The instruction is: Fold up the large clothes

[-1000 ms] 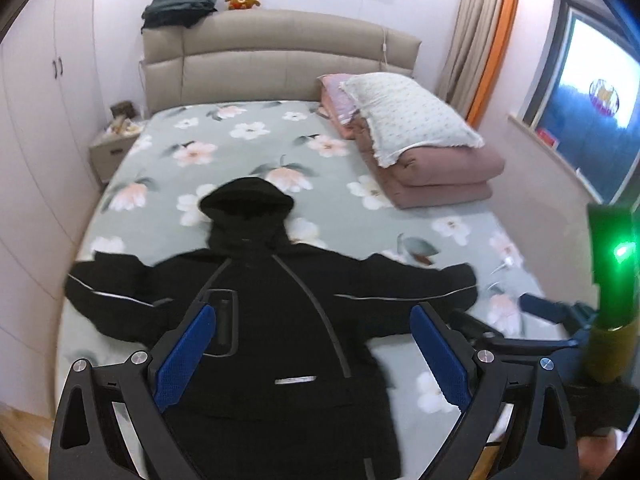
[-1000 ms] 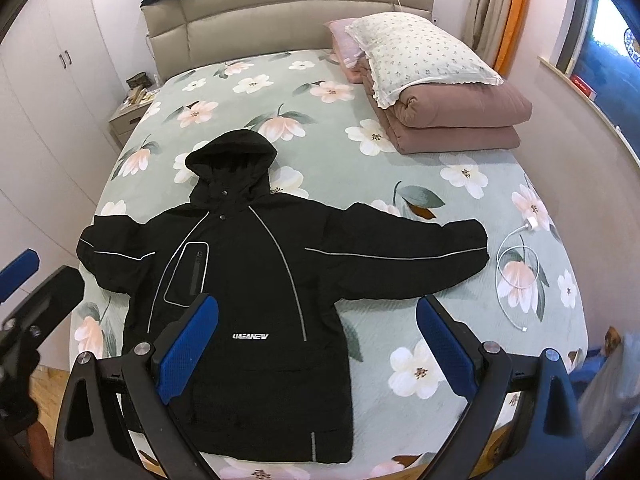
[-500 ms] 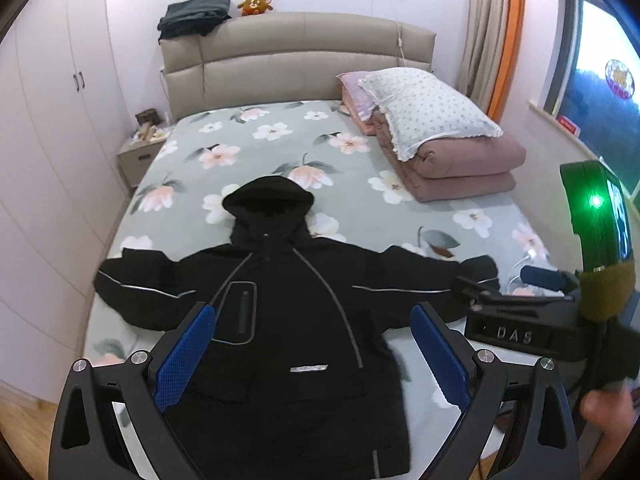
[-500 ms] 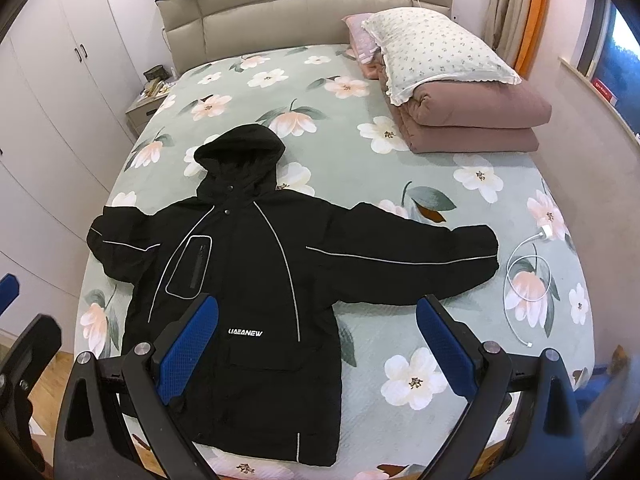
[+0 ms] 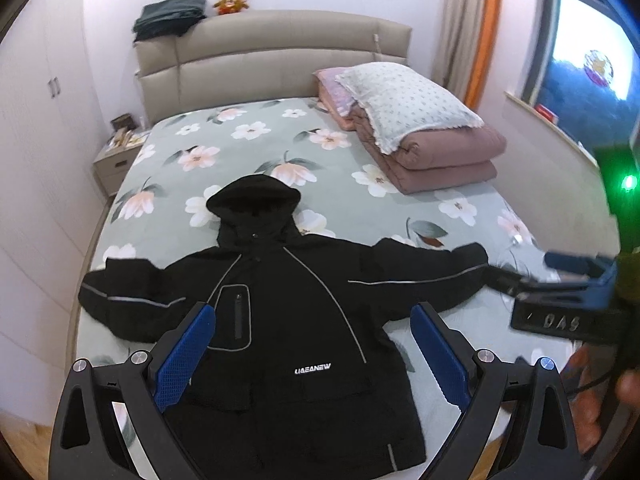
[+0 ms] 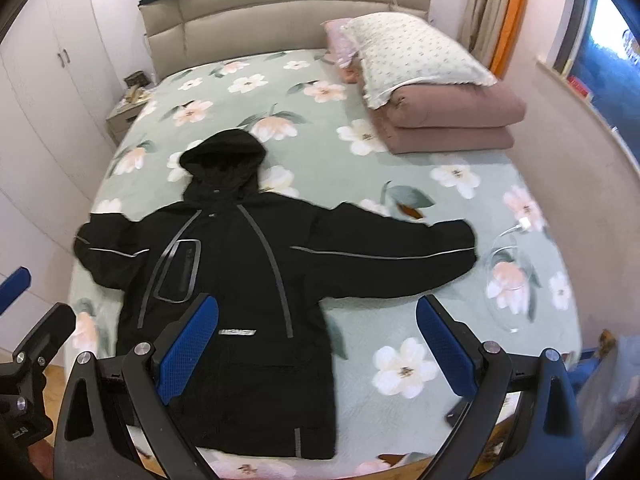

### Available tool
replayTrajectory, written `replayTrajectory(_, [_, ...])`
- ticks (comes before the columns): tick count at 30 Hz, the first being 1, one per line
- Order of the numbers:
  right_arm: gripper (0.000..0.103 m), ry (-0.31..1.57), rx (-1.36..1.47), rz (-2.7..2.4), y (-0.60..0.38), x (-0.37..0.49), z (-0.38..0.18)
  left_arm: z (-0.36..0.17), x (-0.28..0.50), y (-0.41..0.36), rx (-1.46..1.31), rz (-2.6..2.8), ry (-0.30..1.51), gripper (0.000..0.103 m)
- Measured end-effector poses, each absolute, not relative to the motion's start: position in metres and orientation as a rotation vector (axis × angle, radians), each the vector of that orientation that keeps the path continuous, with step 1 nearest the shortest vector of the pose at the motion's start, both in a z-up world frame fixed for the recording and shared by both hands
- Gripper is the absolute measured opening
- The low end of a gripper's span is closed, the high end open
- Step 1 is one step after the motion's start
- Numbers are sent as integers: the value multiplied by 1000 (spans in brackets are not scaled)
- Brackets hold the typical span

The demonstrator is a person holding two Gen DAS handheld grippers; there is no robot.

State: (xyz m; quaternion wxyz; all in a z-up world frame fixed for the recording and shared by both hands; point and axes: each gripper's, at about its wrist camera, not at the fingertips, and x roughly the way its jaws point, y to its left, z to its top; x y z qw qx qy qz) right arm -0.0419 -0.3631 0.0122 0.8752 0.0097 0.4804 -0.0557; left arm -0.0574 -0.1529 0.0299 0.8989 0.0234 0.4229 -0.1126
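Note:
A large black hooded jacket point(image 5: 288, 320) lies flat, front up, on the bed, sleeves spread to both sides, hood toward the headboard; it also shows in the right wrist view point(image 6: 248, 264). My left gripper point(image 5: 312, 352) is open and empty, held above the jacket's lower half. My right gripper point(image 6: 316, 344) is open and empty, above the jacket's hem and the bed to its right. The right gripper's body shows at the right edge of the left wrist view point(image 5: 576, 300), beside the right sleeve's cuff point(image 5: 476, 264).
The bed point(image 6: 400, 184) has a green floral cover. A folded pink quilt point(image 6: 452, 120) with a white pillow point(image 6: 416, 56) lies at its far right. A white charging cable point(image 6: 508, 264) lies near the right sleeve. A nightstand point(image 6: 124, 112) and wardrobe point(image 6: 44, 92) stand on the left.
Both views have shifted slightly; the jacket lies unmoved. The right gripper has come closer to the right sleeve's cuff. Both grippers stay open.

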Motion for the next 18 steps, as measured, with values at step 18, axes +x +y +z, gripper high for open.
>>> replayTrajectory(18, [100,1044,67,-163,-468,-30,-28,8,-35,-215,39,-245,938,98])
